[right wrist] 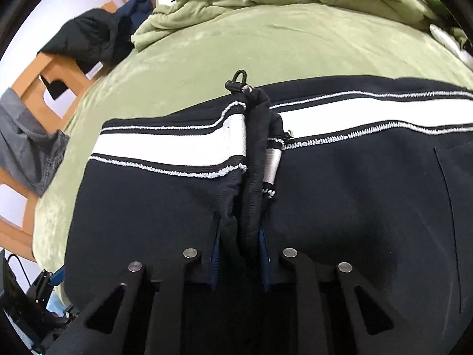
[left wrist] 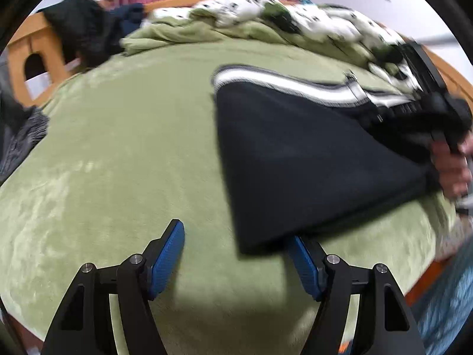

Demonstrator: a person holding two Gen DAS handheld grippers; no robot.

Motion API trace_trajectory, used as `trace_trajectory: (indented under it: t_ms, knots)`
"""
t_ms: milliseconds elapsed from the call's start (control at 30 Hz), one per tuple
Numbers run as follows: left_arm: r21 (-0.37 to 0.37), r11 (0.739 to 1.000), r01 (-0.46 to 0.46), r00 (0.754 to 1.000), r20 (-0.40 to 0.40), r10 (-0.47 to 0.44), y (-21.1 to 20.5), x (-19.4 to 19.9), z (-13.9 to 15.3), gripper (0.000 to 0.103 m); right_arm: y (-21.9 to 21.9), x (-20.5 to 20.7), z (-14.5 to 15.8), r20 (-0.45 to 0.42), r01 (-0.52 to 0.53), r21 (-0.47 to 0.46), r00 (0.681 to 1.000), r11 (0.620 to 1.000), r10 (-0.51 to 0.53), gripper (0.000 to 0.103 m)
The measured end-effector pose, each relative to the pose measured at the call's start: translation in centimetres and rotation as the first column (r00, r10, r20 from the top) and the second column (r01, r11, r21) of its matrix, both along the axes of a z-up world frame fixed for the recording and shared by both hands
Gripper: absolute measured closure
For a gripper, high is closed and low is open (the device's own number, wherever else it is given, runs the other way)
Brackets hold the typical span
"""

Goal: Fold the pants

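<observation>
Black pants [left wrist: 295,153] with a white side stripe [left wrist: 266,78] lie on a green blanket [left wrist: 118,148] covering a bed. My left gripper [left wrist: 236,233] is open just above the blanket at the pants' near corner. That corner overlaps the tip of its right blue pad [left wrist: 304,260], and nothing is pinched. In the right wrist view, my right gripper [right wrist: 239,230] is shut on a bunched ridge of the pants [right wrist: 147,222] beside the white stripe [right wrist: 168,145]. A zipper pull [right wrist: 238,78] sticks up beyond it. The left wrist view shows a hand [left wrist: 452,168] holding the right gripper at the pants' far right end.
A crumpled green cover [right wrist: 207,14] and a white spotted quilt [left wrist: 310,20] are heaped along the far side. Dark clothes [left wrist: 79,29] hang over the wooden bed frame [left wrist: 20,56] at left, with a grey garment [right wrist: 26,145] beside it. Open blanket stretches left of the pants.
</observation>
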State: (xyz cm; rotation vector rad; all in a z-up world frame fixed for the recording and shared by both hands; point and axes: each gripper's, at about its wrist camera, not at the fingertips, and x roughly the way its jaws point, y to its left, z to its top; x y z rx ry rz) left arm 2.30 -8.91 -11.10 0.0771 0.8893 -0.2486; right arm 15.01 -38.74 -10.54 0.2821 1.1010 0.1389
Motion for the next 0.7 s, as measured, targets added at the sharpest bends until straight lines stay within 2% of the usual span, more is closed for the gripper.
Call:
trace_trajectory:
  t_ms: [100, 167, 233, 400, 500, 600, 700]
  knots:
    - [-0.038, 0.999, -0.009, 1.0, 0.006, 0.009, 0.3, 0.0, 0.3, 0.036, -0.5, -0.5, 0.5, 0.022, 0.011, 0.033, 1.0, 0.999, -0.012, 0.087]
    - [-0.052, 0.999, -0.002, 1.0, 0.005, 0.002, 0.2, -0.3, 0.2, 0.044, -0.8, -0.9, 1.2, 0.044, 0.022, 0.058, 0.999, 0.998, -0.024, 0.088]
    - [-0.077, 0.997, 0.008, 1.0, 0.001, -0.008, 0.1, -0.8, 0.2, 0.045, -1.3, -1.3, 2.1, 0.069, 0.019, 0.077, 0.997, 0.997, -0.024, 0.09]
    - [-0.139, 0.99, 0.033, 0.999, -0.002, -0.033, -0.4, -1.0, 0.3, 0.045, -1.5, -1.8, 4.5, 0.153, -0.005, 0.029, 0.988, 1.0, 0.0, 0.091]
    - [-0.17, 0.982, 0.085, 0.996, 0.008, -0.085, -1.1, -1.6, 0.5, 0.045, -3.0, -2.0, 5.8, 0.195, 0.02, -0.017, 0.981, 1.0, -0.016, 0.091]
    - [-0.148, 0.984, 0.101, 0.995, 0.026, -0.098, -1.7, -2.2, 0.6, 0.045, -5.2, -1.8, 5.2, 0.172, 0.076, -0.061, 0.983, 0.995, -0.064, 0.091]
    - [-0.141, 0.984, 0.107, 0.994, 0.015, -0.106, -2.0, -2.1, 0.6, 0.045, -6.1, -1.1, 2.8, 0.081, 0.081, -0.07, 0.994, 0.994, -0.075, 0.089]
